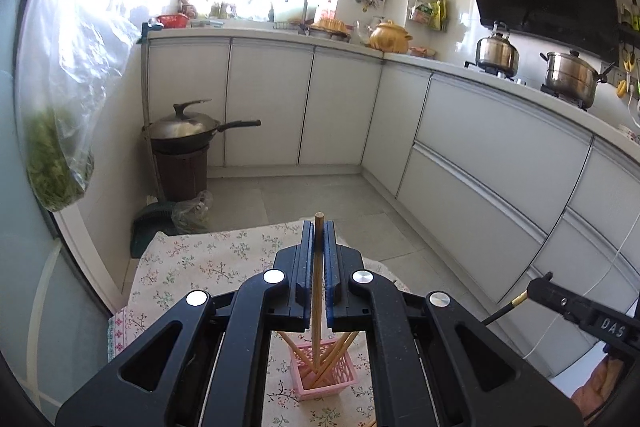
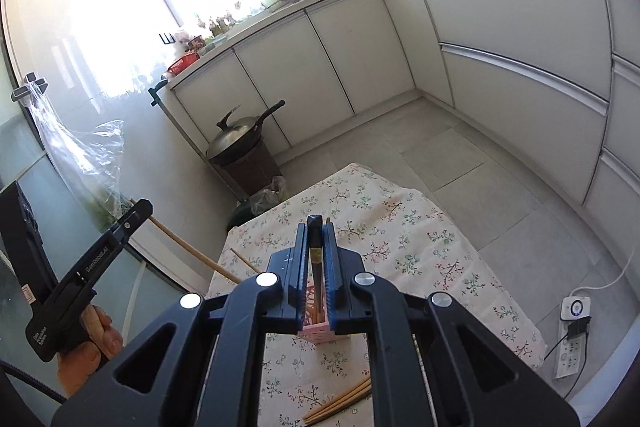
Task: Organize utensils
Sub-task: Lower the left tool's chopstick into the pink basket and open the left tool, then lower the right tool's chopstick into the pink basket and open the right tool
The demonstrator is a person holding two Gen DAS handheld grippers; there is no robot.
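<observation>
- The left gripper (image 1: 319, 235) has its jaws nearly closed on a light wooden chopstick (image 1: 318, 291), which stands upright between them with its top end poking just above the fingertips.
- The lower end of that chopstick reaches down into a pink slotted holder (image 1: 323, 373) standing on the desk (image 1: 192, 259), which is covered by a floral cloth.
- Several more wooden chopsticks (image 1: 340, 351) lean at angles inside the holder.
- The right gripper (image 2: 316, 231) has its jaws pinched on a dark chopstick (image 2: 315, 267), held upright, its top level with the fingertips.
- In the right wrist view the pink holder (image 2: 318, 333) sits directly below the jaws, and the dark chopstick's lower end runs down towards it; whether it is inside cannot be told.
- A few wooden chopsticks (image 2: 340, 403) lie loose on the cloth, nearer the camera than the holder.
- One single chopstick (image 2: 244, 261) lies on the cloth to the left of the right gripper.
- The left gripper also shows at the left edge of the right wrist view, gripped by a bare hand (image 2: 86, 351).
- A lidded wok (image 1: 188, 127) sits on a brown bin in the corner by the white cabinets.
</observation>
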